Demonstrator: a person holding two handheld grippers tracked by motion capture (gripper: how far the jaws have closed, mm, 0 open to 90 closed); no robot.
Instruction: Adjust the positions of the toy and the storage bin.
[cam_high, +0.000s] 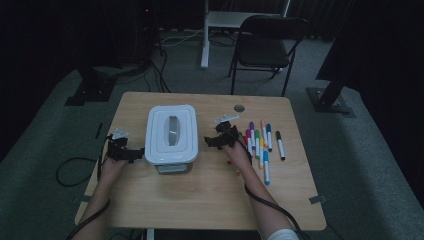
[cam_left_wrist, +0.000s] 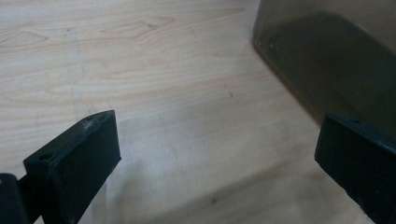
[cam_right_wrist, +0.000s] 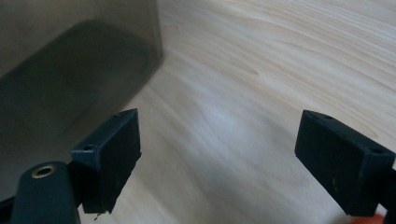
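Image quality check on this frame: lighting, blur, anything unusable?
High view: dim, room black at the edges, table and white-lidded box readable. Left gripper view: bright, wood grain sharp, box wall murky. Right gripper view: slight blur on the wood, box wall dark and soft.

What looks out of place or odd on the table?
Nothing stands out. The lidded box sits squarely on the table, its lid on. The markers lie loose but roughly side by side. Both the left gripper and the right gripper are open beside the box.
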